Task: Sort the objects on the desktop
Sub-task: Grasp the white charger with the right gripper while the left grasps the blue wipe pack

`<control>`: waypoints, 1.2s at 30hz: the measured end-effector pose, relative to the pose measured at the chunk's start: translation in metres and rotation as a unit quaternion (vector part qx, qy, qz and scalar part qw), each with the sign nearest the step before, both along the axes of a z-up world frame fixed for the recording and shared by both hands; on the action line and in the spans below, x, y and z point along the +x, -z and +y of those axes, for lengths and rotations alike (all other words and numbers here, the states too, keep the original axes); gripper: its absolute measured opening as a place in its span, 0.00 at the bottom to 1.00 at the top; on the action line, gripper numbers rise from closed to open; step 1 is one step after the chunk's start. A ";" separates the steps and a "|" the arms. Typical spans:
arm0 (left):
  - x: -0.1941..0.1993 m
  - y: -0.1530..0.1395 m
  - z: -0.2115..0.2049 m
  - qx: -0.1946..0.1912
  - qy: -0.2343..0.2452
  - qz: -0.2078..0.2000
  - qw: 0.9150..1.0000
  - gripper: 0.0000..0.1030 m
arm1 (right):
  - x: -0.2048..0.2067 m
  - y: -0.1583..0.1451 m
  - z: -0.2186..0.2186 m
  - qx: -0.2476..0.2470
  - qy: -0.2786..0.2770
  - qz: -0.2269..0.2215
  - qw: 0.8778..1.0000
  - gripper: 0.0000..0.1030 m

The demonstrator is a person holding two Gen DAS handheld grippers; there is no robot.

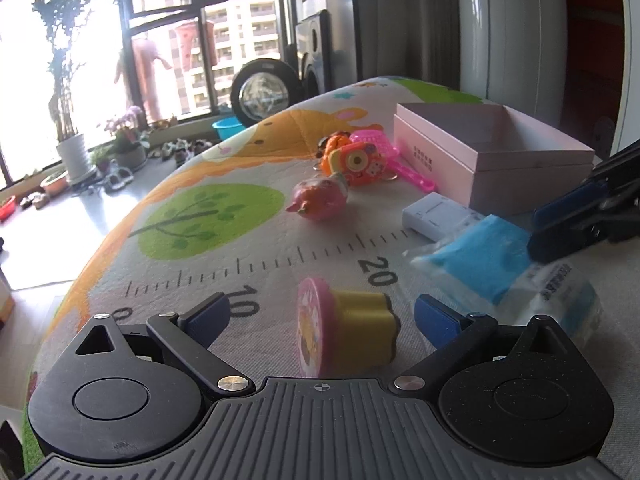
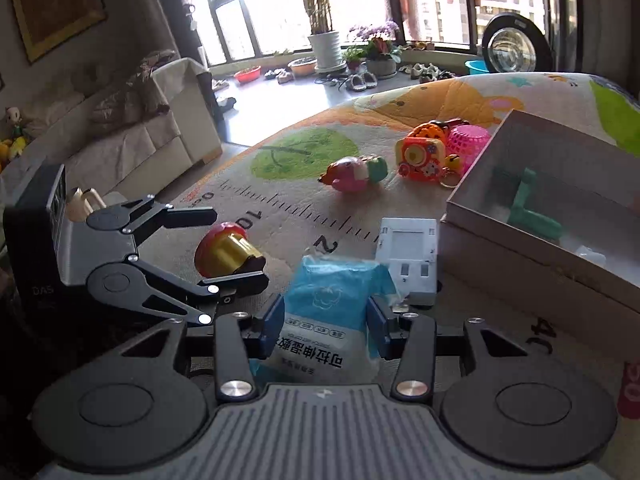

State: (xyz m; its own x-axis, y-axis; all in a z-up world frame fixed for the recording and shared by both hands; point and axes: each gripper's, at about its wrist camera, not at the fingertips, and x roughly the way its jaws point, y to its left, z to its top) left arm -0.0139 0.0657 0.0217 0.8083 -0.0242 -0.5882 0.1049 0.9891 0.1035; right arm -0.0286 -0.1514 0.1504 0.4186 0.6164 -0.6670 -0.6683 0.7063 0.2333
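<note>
My left gripper [image 1: 322, 316] is open, its blue pads on either side of a yellow toy with a pink round end [image 1: 340, 330] lying on the mat; the pads stand apart from it. It also shows in the right wrist view [image 2: 226, 250] between the left gripper's fingers [image 2: 240, 246]. My right gripper [image 2: 326, 330] is shut on a blue and white tissue pack [image 2: 332, 312], which also shows in the left wrist view [image 1: 500, 264]. A pink open box [image 1: 492, 148] stands at the right; in the right wrist view [image 2: 520, 256] it holds a green object [image 2: 528, 212].
On the patterned mat [image 1: 240, 248] lie a white flat device [image 1: 436, 216], a pink round toy [image 1: 318, 198], an orange toy camera [image 1: 356, 160] and a pink basket with a handle [image 1: 372, 140]. The mat's edge drops to the floor on the left.
</note>
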 end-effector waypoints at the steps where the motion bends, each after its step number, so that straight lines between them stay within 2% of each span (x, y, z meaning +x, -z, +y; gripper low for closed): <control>1: 0.001 0.001 0.000 0.007 -0.003 0.001 1.000 0.98 | 0.004 -0.001 -0.007 0.000 0.023 -0.009 1.000 0.46; 4: 0.004 0.004 0.004 0.017 -0.010 0.005 1.000 0.98 | 0.021 0.005 -0.024 -0.038 0.088 -0.044 0.994 0.50; 6: 0.008 0.004 0.006 0.020 -0.018 0.005 1.000 0.98 | 0.035 0.013 -0.033 -0.054 0.117 -0.040 0.991 0.50; 9: 0.016 0.001 0.008 0.024 -0.035 -0.001 0.999 0.98 | 0.056 0.022 -0.038 -0.047 0.129 -0.032 0.990 0.49; 12: 0.022 -0.005 0.010 0.027 -0.059 -0.013 0.998 0.98 | 0.066 0.028 -0.026 -0.046 0.138 -0.047 0.988 0.49; 16: 0.019 -0.016 0.016 0.023 -0.072 -0.025 0.997 0.98 | 0.049 0.031 -0.001 -0.044 0.087 -0.039 0.994 0.49; 21: 0.014 -0.021 0.025 0.017 -0.078 -0.021 0.997 0.99 | 0.017 0.032 0.017 -0.012 0.000 0.009 1.000 0.49; 24: 0.010 -0.026 0.026 0.013 -0.082 -0.026 0.996 0.99 | 0.009 0.019 0.024 -0.021 -0.013 -0.029 0.999 0.51; 25: 0.007 -0.028 0.026 0.009 -0.081 -0.029 0.996 0.99 | 0.011 0.016 0.025 -0.031 -0.003 -0.044 0.999 0.56; 26: 0.005 -0.031 0.025 0.004 -0.078 -0.032 0.996 0.99 | 0.016 0.015 0.026 -0.040 0.010 -0.053 0.998 0.61; 28: -0.004 -0.037 0.022 -0.012 -0.057 -0.037 0.998 0.99 | 0.029 0.020 0.029 -0.053 0.030 -0.053 0.997 0.62; 31: -0.017 -0.042 0.010 -0.031 0.000 -0.031 0.999 1.00 | 0.048 0.037 0.037 -0.060 0.041 -0.032 0.997 0.62; 32: -0.020 -0.042 0.004 -0.034 0.023 -0.028 0.999 1.00 | 0.050 0.042 0.040 -0.065 0.042 -0.031 0.997 0.60; 34: -0.028 -0.040 -0.010 -0.025 0.065 -0.021 0.997 1.00 | 0.052 0.048 0.043 -0.076 0.045 -0.031 0.996 0.47; 36: -0.037 -0.036 -0.025 -0.001 0.101 -0.019 0.995 1.00 | 0.048 0.047 0.038 -0.080 0.048 -0.034 0.995 0.46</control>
State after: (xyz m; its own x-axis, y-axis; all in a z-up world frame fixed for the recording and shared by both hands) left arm -0.0504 0.0410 0.0573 0.8081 -0.1885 -0.5580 0.2971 0.9485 0.1099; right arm 0.0192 -0.1136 0.1036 0.5184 0.4597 -0.7210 -0.6066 0.7920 0.0688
